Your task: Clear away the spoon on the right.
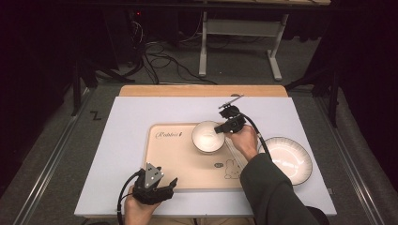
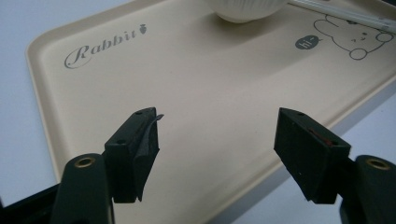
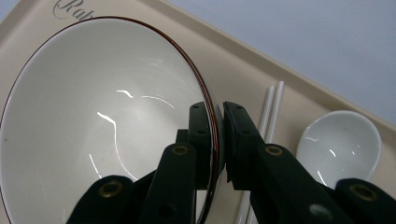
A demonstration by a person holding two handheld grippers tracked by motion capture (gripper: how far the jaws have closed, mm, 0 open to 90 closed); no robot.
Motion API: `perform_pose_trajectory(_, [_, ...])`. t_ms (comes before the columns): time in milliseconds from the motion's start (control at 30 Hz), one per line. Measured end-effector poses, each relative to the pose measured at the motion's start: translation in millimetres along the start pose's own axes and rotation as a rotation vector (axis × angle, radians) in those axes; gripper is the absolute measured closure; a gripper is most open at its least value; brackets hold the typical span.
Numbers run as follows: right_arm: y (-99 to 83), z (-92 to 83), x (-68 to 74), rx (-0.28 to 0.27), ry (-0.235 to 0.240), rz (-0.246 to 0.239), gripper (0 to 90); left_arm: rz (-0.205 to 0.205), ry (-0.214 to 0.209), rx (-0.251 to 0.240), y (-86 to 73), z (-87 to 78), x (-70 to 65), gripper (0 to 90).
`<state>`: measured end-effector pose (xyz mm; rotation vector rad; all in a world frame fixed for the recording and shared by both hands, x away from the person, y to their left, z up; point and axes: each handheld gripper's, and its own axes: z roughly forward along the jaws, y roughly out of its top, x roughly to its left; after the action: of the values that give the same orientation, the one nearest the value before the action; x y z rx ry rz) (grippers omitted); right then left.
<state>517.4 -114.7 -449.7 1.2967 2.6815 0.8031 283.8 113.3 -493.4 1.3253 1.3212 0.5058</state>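
White ceramic bowl with dark rim (image 3: pixel 93 116): wall pinched between right gripper (image 3: pixel 218 140) jaws, over beige rabbit-print tray (image 2: pixel 210 102). Left gripper (image 2: pixel 217 154): released, idle. Risk: thin rim grip may slip, dropping bowl onto chopsticks (image 3: pixel 273 107) and white spoon (image 3: pixel 338 142) beside the jaws.

The bowl (image 1: pixel 208 136) sat at the tray's (image 1: pixel 180 159) far right, chopsticks (image 3: pixel 271 109) and spoon (image 3: pixel 338 144) beside it, a plate (image 1: pixel 287 159) right of the tray on the surface (image 1: pixel 126 117).
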Motion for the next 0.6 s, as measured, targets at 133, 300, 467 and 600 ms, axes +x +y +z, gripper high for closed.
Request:
perform_pose_trajectory(133, [2.7, 4.6, -1.8, -0.001, 0.002, 0.012, 83.5, -0.004, 0.005, -0.004, -0.5, -1.8, 0.4, 31.0])
perform_pose_trajectory(300, [4.1, 12.8, -3.5, 0.017, -0.012, 0.019, 83.5, -0.007, 0.009, -0.007, -0.8, -3.2, 1.0, 31.0])
perform_pose_trajectory(467, [5.2, 17.3, -9.3, 0.014, -0.023, 0.047, 83.9, -0.013, 0.006, -0.007, -1.7, -3.0, 0.8, 30.9])
perform_pose_trajectory(600, [5.9, 22.6, -13.9, 0.008, -0.048, 0.058, 84.0, 0.002, 0.001, 0.006, -3.1, -2.7, -0.4, 30.9])
